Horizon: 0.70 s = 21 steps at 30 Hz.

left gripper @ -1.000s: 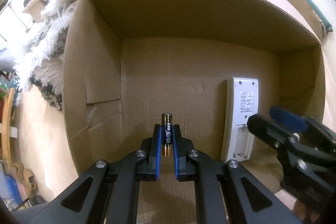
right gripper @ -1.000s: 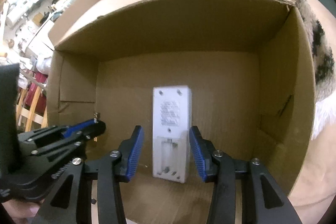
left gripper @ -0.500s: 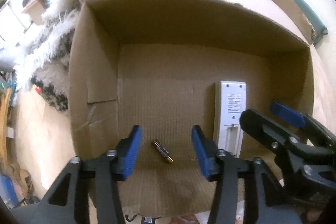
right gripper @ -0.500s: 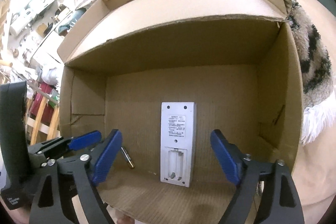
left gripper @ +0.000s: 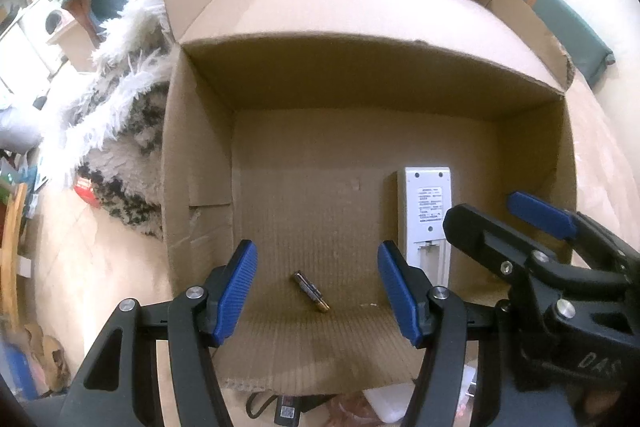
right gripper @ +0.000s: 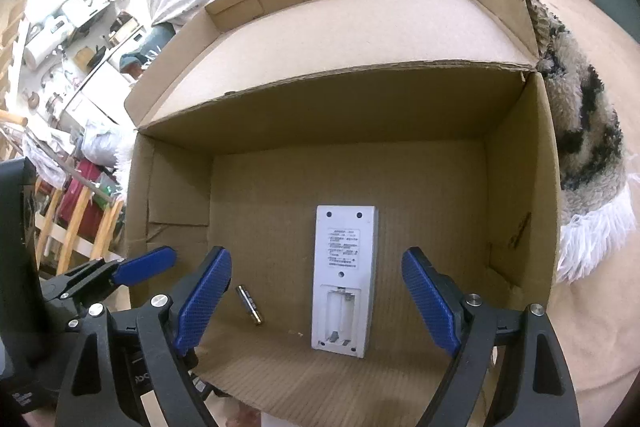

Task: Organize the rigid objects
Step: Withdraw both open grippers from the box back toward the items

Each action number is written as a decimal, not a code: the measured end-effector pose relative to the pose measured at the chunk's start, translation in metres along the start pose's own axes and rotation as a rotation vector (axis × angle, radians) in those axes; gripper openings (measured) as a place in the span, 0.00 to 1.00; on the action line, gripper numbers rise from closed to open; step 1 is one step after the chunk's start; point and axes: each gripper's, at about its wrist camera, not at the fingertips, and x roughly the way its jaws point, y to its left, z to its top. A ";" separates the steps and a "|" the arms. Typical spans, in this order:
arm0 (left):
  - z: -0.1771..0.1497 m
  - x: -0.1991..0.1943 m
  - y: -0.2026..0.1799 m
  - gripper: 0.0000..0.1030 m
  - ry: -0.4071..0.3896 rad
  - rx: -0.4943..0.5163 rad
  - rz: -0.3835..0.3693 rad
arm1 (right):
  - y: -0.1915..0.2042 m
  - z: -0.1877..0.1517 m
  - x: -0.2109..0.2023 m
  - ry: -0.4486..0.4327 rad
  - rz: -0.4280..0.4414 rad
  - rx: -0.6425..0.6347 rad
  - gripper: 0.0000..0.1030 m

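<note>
A small dark and gold battery [left gripper: 311, 291] lies loose on the floor of an open cardboard box [left gripper: 200, 163]; it also shows in the right wrist view [right gripper: 249, 305]. A white remote control [right gripper: 343, 277] lies face down beside it with its battery bay uncovered, also seen in the left wrist view [left gripper: 426, 219]. My left gripper [left gripper: 318, 295] is open and empty, above the battery at the box's near edge. My right gripper [right gripper: 316, 303] is open and empty, its fingers well apart on either side of the remote without touching it.
The box [right gripper: 520, 187] has tall walls and raised flaps around the opening. A shaggy white and black rug [left gripper: 120, 131] lies left of the box and shows at its right in the right wrist view [right gripper: 588, 155]. Wooden furniture [right gripper: 72, 227] stands at the far left.
My left gripper opened and let go of the battery, which now lies on the box floor. Both grippers opened wide and drew back out of the box.
</note>
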 end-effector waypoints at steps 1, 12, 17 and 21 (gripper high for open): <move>0.000 -0.004 0.001 0.58 -0.009 0.002 0.002 | 0.000 0.000 -0.002 -0.005 -0.004 -0.002 0.90; -0.004 -0.044 0.009 0.58 -0.049 -0.027 0.004 | 0.000 -0.008 -0.047 -0.055 -0.023 -0.006 0.90; -0.017 -0.053 0.020 0.58 -0.037 -0.042 0.011 | 0.002 -0.023 -0.064 -0.063 -0.017 -0.001 0.90; -0.028 -0.064 0.030 0.58 -0.051 -0.051 -0.006 | 0.006 -0.033 -0.080 -0.074 -0.018 -0.018 0.90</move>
